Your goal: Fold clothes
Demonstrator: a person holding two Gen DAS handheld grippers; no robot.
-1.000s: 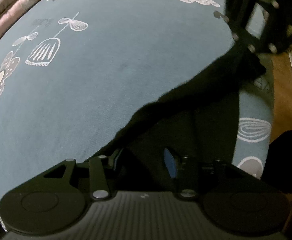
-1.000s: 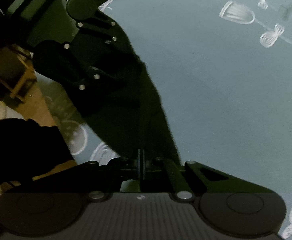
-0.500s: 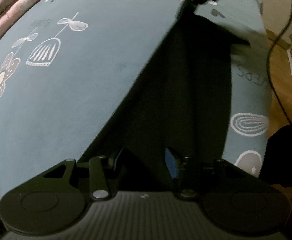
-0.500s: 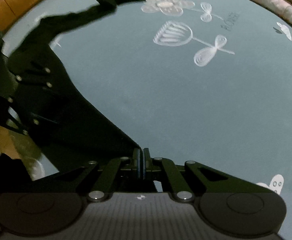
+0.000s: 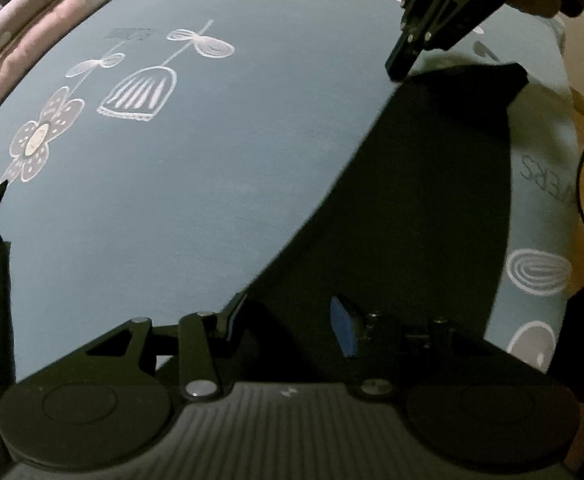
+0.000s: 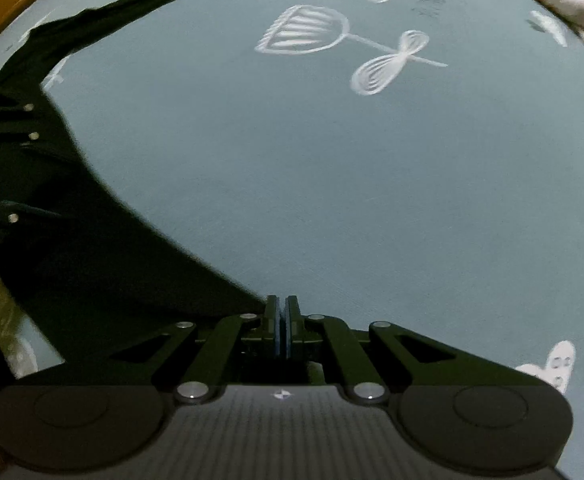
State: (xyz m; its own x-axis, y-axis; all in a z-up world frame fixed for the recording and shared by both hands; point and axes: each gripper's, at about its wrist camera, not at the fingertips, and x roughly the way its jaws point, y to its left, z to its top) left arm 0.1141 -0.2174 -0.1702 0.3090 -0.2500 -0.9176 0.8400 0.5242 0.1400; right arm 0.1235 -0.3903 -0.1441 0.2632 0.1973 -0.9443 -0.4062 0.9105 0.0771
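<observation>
Left gripper (image 5: pixel 288 320) stood released over the black garment (image 5: pixel 424 200) spread on the bed (image 5: pixel 212 160); right gripper (image 6: pixel 282 328) was clenched on its far corner; holding that edge taut and straight would likely help.

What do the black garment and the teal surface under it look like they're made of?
Black garment: soft, matte cloth, probably knit; it drapes limply and shows no sheen. Teal sheet: smooth matte fabric, seemingly cotton-like, printed with white flowers. The exact fibre of either can't be told.
</observation>
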